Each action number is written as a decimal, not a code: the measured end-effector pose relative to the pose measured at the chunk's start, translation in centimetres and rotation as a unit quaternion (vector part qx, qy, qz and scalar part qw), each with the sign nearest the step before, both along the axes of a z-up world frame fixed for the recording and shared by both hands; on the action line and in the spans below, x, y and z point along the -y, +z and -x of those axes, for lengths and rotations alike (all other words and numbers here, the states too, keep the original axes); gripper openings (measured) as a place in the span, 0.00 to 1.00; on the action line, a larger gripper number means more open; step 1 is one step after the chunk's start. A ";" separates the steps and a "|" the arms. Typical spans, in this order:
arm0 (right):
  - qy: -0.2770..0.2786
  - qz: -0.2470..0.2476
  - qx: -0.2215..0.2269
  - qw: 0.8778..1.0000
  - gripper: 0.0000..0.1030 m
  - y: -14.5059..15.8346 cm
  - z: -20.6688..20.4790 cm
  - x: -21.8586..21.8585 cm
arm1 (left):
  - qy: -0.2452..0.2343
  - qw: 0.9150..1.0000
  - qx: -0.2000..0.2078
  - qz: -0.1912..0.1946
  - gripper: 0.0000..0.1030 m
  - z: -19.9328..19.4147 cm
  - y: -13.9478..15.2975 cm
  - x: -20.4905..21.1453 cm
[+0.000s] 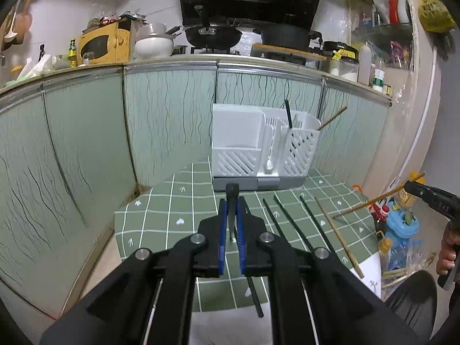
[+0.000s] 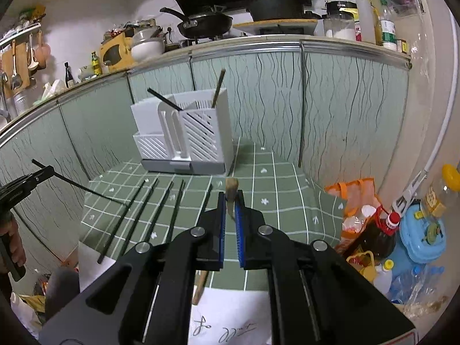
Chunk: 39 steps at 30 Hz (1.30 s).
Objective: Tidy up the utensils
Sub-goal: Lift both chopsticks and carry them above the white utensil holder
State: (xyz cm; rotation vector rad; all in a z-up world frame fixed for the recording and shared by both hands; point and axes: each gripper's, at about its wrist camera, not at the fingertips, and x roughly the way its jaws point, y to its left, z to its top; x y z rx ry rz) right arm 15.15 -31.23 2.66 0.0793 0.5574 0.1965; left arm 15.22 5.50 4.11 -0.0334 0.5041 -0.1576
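Green tiled tabletop [image 1: 161, 210] fills the low foreground of a cramped kitchen, with pale wavy-patterned cabinet doors behind it and a cluttered stove counter above, and on it we are partway through sorting chopsticks into a white slotted utensil holder [image 1: 258, 146] that stands at the far edge. Starting at the left, our left tongs [image 1: 231, 210] are clamped tight on a black chopstick [image 2: 86, 188]; from the right wrist view it slants in the air above the tabletop's left side, clear of the holder. Next come the black chopsticks still lying loose on the tiles [image 2: 149, 210], four or five in a rough row, none yet put away. Further along, the holder already carries one black chopstick [image 1: 288, 113] and one wooden chopstick [image 1: 332, 118] in its right-hand compartment, both leaning. Right of the loose black ones, another wooden chopstick lies on the tiles [image 1: 339, 235]. At the far right, our right tongs [image 2: 230, 201] are likewise squeezed shut on a wooden chopstick [image 1: 382, 197], held up off the tabletop. By our reckoning two pieces are stowed, two are in hand, and about half a dozen remain to be gathered.
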 end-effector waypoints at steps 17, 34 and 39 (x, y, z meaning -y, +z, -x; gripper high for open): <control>0.009 0.000 0.021 1.000 0.06 4.3 -2.0 0.1 | -0.011 1.000 0.013 -0.011 0.06 -1.8 3.5 -0.2; 0.040 -0.014 0.049 0.998 0.06 10.6 -4.9 -1.5 | -0.073 0.997 0.025 0.010 0.06 -6.6 8.4 6.0; 0.050 -0.016 0.056 0.997 0.06 12.7 -6.6 -1.9 | -0.090 0.995 0.038 -0.009 0.06 -8.3 10.7 8.7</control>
